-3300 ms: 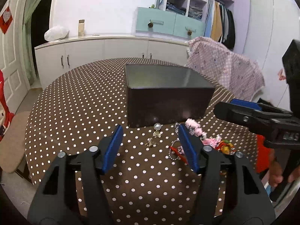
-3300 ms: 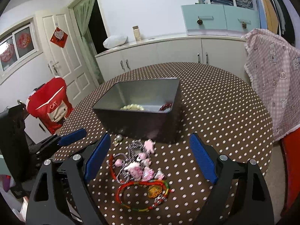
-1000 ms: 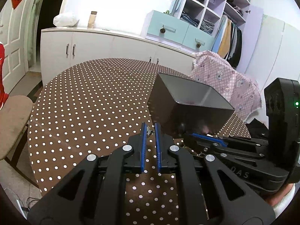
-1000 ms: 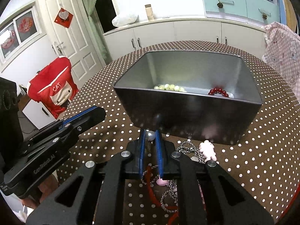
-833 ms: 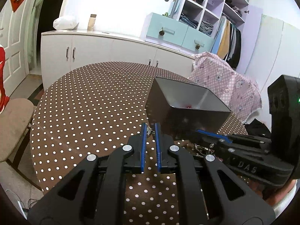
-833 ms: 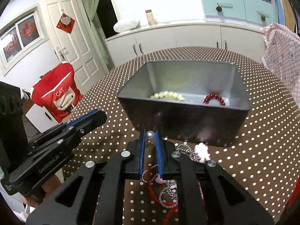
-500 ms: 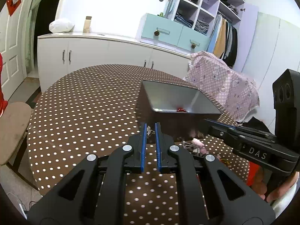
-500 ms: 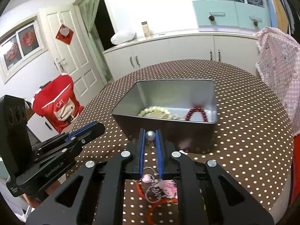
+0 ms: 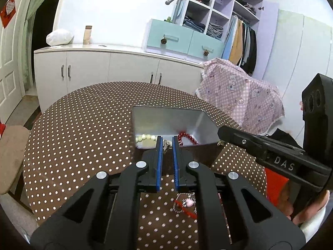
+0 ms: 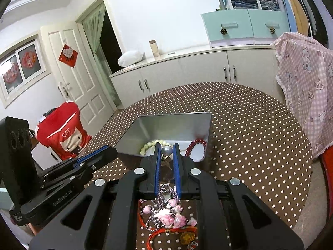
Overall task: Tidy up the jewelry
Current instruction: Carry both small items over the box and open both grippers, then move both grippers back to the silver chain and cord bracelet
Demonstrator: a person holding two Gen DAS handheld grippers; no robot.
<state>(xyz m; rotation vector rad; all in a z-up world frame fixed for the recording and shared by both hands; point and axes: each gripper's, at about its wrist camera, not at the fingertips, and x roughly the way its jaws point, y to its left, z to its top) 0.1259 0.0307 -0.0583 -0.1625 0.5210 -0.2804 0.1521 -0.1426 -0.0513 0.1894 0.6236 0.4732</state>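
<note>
The right gripper (image 10: 166, 150) is pinching a silver pearl earring (image 10: 167, 150) between its fingers, just above the near rim of the metal box (image 10: 166, 125). The left gripper (image 9: 166, 144) is pinching a small silvery earring (image 9: 165, 145) over the same rim. A red bead bracelet (image 10: 196, 143) and pale bead bracelet (image 10: 146, 145) are lying inside. More jewelry (image 10: 166, 216) is lying on the dotted worktop (image 10: 249, 129), near the box.

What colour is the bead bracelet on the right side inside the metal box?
Red bead bracelet, clearest in the right wrist view.

"das" on right gripper (image 9: 220, 134), "cat" on red garment (image 10: 62, 137)
</note>
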